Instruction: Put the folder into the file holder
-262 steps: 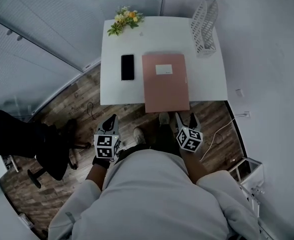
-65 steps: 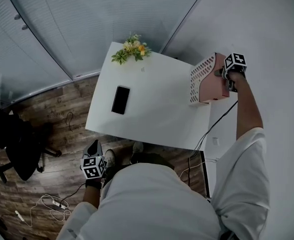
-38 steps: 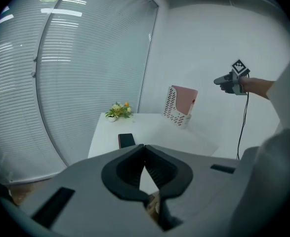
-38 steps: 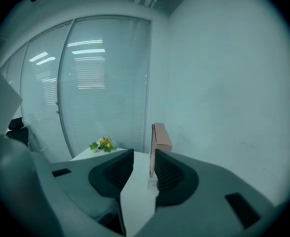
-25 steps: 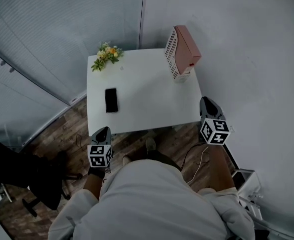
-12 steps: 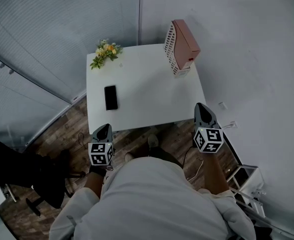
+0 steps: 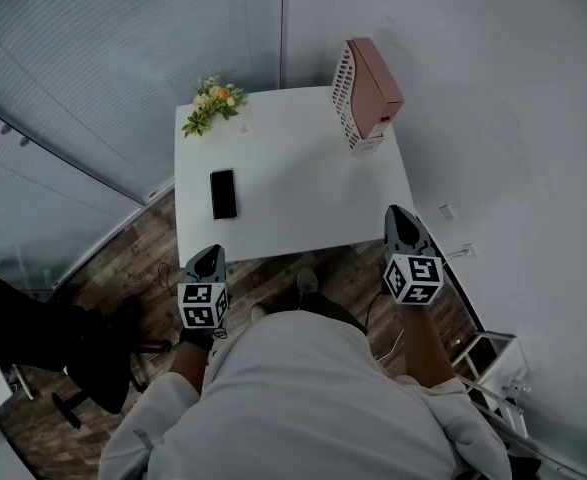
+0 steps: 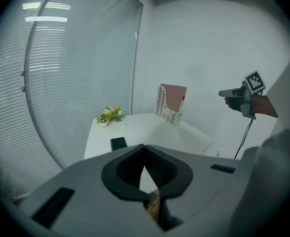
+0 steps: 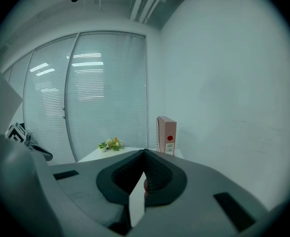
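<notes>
Closest in, the left tool (image 7: 210, 255) and the right tool (image 7: 397, 214) are held low in front of the person's body, over the wooden floor (image 7: 143, 238) and just short of the near edge of the white tabletop (image 7: 293, 208). The two are well apart, one off each near corner. Each tool's own view shows its jaws closed tip to tip with nothing between them, so both are empty.

Ahead of the left tool a black phone (image 7: 223, 193) lies flat on the tabletop. Farther on in the same direction, a small bunch of yellow and green flowers (image 7: 211, 103) sits at the far left corner.

Well ahead of the right tool, at the far right corner, the white perforated file holder (image 7: 344, 93) stands upright near the wall. The pink folder (image 7: 378, 73) is inside it, upright, its spine with a red dot facing the right tool. To the left of the left tool, a black office chair (image 7: 68, 343) stands on the floor.
</notes>
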A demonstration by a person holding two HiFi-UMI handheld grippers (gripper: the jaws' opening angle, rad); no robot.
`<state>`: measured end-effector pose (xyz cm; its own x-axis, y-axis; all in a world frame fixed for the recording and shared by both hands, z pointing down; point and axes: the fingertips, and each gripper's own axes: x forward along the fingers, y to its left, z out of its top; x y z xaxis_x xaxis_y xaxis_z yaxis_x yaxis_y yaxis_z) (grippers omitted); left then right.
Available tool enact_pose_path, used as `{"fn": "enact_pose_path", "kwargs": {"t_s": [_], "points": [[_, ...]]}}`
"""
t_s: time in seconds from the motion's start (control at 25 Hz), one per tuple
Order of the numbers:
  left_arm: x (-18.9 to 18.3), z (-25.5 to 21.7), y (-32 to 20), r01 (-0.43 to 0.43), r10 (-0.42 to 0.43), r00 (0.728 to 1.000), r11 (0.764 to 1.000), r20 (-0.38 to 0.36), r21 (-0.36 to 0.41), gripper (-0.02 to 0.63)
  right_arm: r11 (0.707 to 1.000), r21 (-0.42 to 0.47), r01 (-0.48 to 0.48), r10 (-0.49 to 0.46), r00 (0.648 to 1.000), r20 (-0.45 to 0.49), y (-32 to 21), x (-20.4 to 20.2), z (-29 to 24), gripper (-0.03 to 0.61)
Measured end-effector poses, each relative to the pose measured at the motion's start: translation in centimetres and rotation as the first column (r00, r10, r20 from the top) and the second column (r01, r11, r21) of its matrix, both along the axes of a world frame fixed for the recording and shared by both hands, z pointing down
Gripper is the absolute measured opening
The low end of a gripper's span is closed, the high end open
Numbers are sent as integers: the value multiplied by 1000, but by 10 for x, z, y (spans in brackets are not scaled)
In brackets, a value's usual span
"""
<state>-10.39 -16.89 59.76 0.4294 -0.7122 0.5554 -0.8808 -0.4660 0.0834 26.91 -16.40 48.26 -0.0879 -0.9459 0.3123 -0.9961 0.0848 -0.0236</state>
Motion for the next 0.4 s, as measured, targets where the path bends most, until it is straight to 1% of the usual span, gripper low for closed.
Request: {"fn": "enact_pose_path", "kwargs": {"t_s": [0.4], "points": [[-2, 0, -2, 7, -7, 1000, 1000, 4, -1, 9, 1000, 0, 18, -18, 1000, 2, -8, -5, 0, 12]]}}
